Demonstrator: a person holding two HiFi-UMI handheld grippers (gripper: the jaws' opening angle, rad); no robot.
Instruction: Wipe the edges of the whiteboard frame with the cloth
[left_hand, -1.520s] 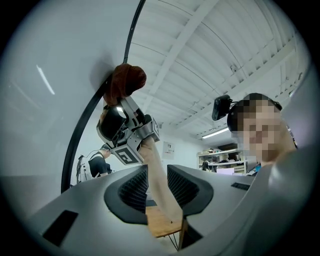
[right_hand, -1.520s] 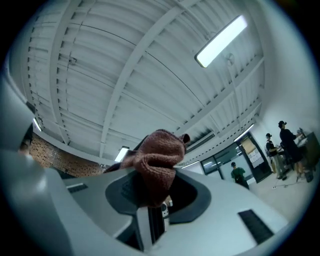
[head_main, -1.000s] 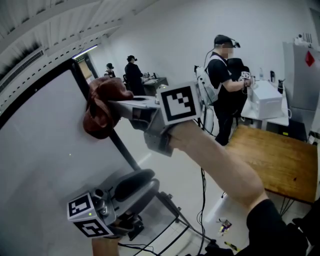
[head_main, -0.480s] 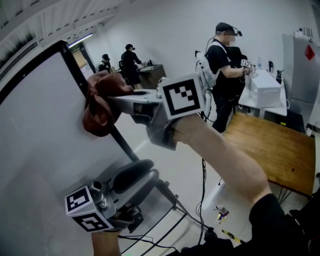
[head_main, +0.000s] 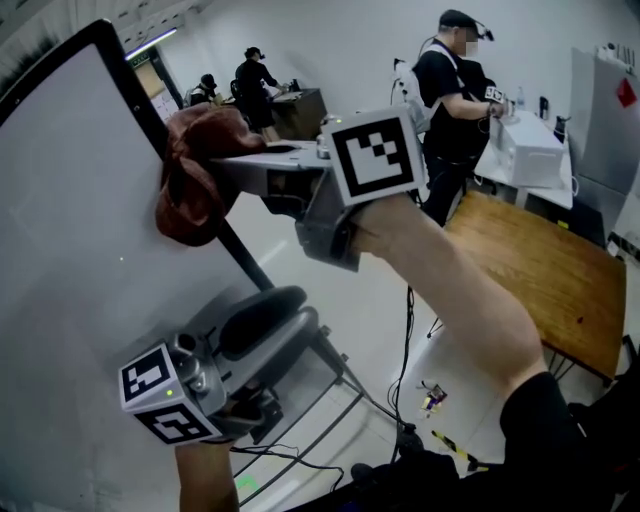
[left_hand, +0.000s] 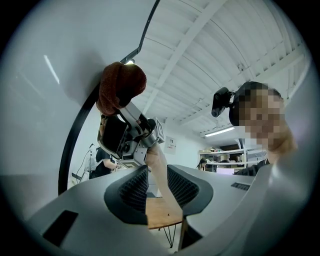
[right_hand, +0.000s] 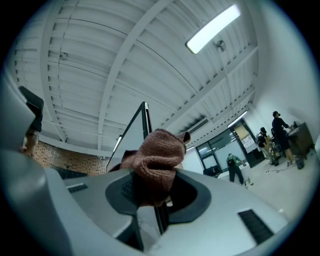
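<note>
My right gripper (head_main: 205, 165) is shut on a bunched reddish-brown cloth (head_main: 190, 180), which presses against the black right edge of the whiteboard frame (head_main: 130, 95) a little below its top corner. In the right gripper view the cloth (right_hand: 155, 162) fills the jaws with the frame (right_hand: 146, 120) running up behind it. The left gripper view looks up at the same cloth (left_hand: 120, 87) on the frame (left_hand: 75, 145). My left gripper (head_main: 262, 330) hangs lower, in front of the board's lower part, jaws a little apart and holding nothing.
The board's stand legs (head_main: 350, 385) and cables (head_main: 405, 340) run across the floor below. A wooden table (head_main: 540, 275) sits to the right. A person in black (head_main: 450, 90) works at a white appliance (head_main: 525, 150); two more people (head_main: 250, 80) stand at a far desk.
The right gripper and cloth have kept against the frame while the view shifted down; the board's top corner now shows, and the cloth sits nearer to it.
</note>
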